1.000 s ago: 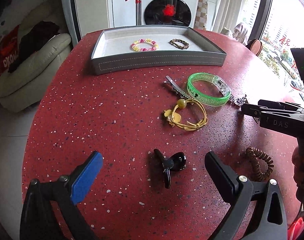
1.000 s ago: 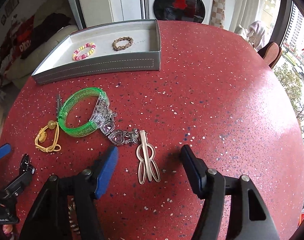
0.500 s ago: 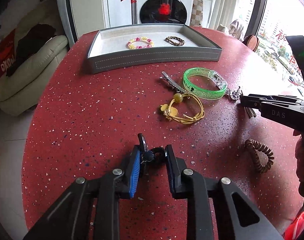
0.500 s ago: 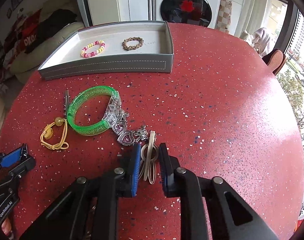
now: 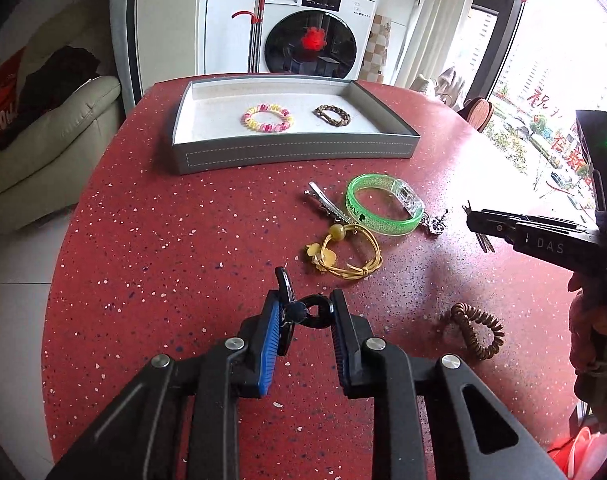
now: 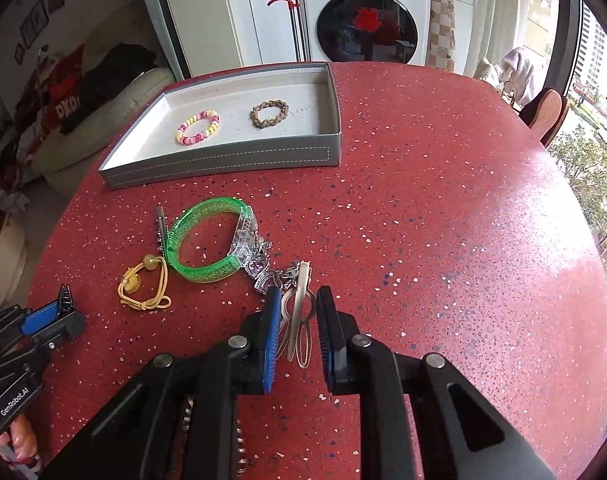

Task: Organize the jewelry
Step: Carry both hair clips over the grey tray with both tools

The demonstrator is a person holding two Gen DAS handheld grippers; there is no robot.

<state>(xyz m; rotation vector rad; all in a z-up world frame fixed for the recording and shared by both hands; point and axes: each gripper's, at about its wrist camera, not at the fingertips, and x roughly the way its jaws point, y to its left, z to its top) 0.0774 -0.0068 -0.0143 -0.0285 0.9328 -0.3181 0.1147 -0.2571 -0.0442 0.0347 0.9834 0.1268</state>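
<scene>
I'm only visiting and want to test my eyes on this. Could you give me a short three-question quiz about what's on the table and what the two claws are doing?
1. True or false: the tray holds two bracelets.
2. What is the left claw shut on?
A. green bangle
B. black hair claw
C. coil hair tie
3. Fill in: the right claw grips a metal ____.

Key:
1. True: a pink-yellow bracelet and a brown bracelet.
2. B, the black hair claw. The green bangle and the coil hair tie lie loose on the table.
3. Hair clip.
</scene>
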